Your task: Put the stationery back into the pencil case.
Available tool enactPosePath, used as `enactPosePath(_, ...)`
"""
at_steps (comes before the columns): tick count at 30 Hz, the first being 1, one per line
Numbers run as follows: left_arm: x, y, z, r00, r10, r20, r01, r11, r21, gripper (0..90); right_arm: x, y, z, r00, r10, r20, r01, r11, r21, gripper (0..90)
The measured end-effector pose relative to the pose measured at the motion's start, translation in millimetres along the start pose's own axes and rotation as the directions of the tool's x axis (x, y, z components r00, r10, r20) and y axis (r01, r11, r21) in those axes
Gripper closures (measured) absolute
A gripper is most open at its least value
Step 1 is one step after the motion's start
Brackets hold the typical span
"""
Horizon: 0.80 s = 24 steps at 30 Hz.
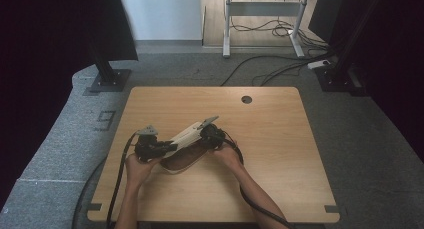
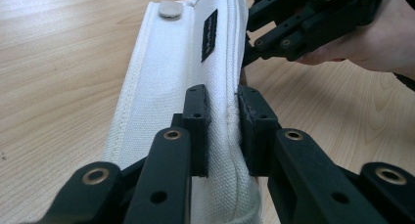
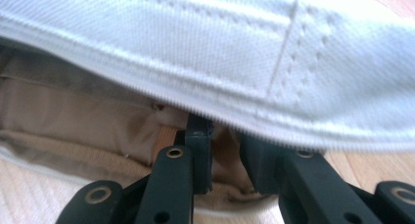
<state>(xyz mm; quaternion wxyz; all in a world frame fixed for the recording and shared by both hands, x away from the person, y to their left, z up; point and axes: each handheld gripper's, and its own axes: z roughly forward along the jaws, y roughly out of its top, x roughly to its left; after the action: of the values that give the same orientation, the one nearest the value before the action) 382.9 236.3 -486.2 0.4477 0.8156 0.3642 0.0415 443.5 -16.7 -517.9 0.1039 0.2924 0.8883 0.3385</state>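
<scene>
Pouch (image 1: 186,145) mid-table, broad bare wood (image 1: 280,154) to every edge.

right gripper (image 3: 222,136) jaw tips tucked under the white canvas zip pouch's (image 3: 205,53) zipper edge, pouch cut off at frame edges, small black label (image 2: 209,28) lettering too small to read

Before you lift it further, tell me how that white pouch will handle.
The white pouch is woven fabric, so it is probably floppy: its edge bends between the left gripper fingers. Likely light and grippy rather than slippery. Its open mouth may sag.
</scene>
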Motion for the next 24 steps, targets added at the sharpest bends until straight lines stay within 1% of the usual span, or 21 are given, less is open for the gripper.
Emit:
enactPosePath(6,0.2,-0.4,0.2,1.0,-0.001,0.003,0.001,1.0,0.001,75.5,-1.0,1.1,7.0,1.0,0.001,0.002,-0.001,1.0,0.001,71.7)
enactPosePath(9,0.7,-0.8,0.3,1.0,-0.003,0.009,0.003,1.0,0.001,75.3,-0.6,0.0,6.3,1.0,-0.002,0.0,0.002,1.0,0.004,69.9)
enactPosePath(12,0.7,-1.2,0.5,0.9999,-0.005,0.011,0.005,1.0,0.001,75.0,-0.5,-0.6,1.4,1.0,-0.002,-0.002,0.002,1.0,-0.003,67.1)
enactPosePath(18,0.1,-2.7,2.4,0.9997,-0.008,0.021,0.008,0.9999,0.006,73.3,-1.8,-4.0,-8.5,1.0,-0.007,-0.004,0.007,1.0,-0.008,58.8)
enactPosePath(22,-0.5,-3.8,3.7,0.9997,-0.007,0.024,0.006,0.9999,0.01,71.9,-3.7,-8.3,-15.4,0.9999,0.004,-0.014,-0.004,1.0,-0.015,56.0)
enactPosePath(24,-1.0,-4.3,4.6,0.9996,-0.005,0.028,0.004,0.9999,0.016,71.1,-4.8,-10.4,-18.6,0.9999,0.001,-0.016,-0.001,1.0,-0.015,54.8)
